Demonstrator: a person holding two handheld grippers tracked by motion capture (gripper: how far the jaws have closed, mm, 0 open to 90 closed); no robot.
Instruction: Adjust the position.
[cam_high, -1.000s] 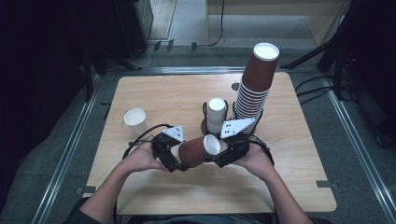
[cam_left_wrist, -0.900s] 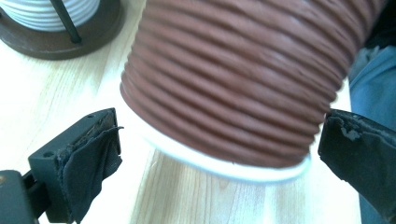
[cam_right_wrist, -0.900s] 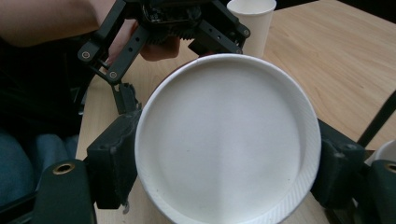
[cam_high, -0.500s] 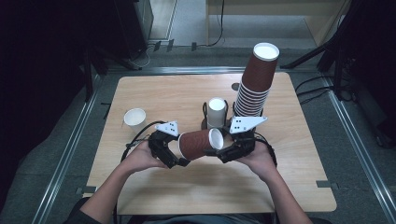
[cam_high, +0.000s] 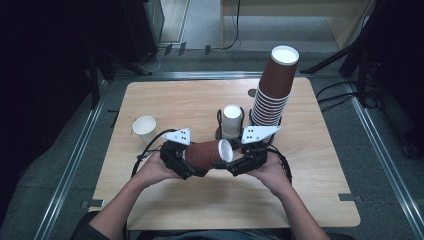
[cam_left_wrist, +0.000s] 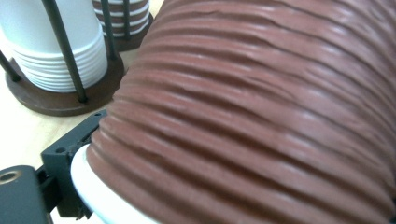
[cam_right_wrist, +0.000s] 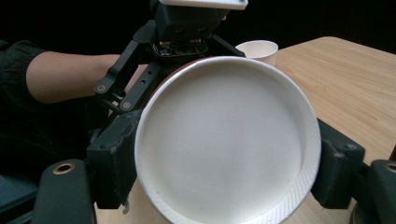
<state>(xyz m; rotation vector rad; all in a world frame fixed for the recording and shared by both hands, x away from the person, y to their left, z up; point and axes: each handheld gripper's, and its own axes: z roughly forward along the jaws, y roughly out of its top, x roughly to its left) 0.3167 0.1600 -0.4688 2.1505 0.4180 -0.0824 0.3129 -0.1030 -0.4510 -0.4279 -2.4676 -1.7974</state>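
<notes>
A brown ribbed paper cup (cam_high: 204, 153) lies on its side in the air above the front of the wooden table (cam_high: 190, 105), its white base (cam_high: 226, 150) pointing right. My left gripper (cam_high: 192, 166) holds the wide mouth end; its jaws have just been closing, with the cup between them. My right gripper (cam_high: 234, 164) is shut on the base end. In the right gripper view my right gripper (cam_right_wrist: 224, 168) has a jaw pressing each side of the white base (cam_right_wrist: 224, 140), and the left gripper's fingers (cam_right_wrist: 123, 88) reach in behind. The ribbed wall (cam_left_wrist: 261, 107) looms close in the left gripper view.
A tall leaning stack of brown cups (cam_high: 272, 95) stands at the back right. Beside it is a wire holder with stacked white cups (cam_high: 231, 120). A single white cup (cam_high: 145, 129) stands at the table's left. Dark floor and metal rails surround the table.
The cup's white end has risen a little, so the cup lies more level. Both hands have stayed where they were.
</notes>
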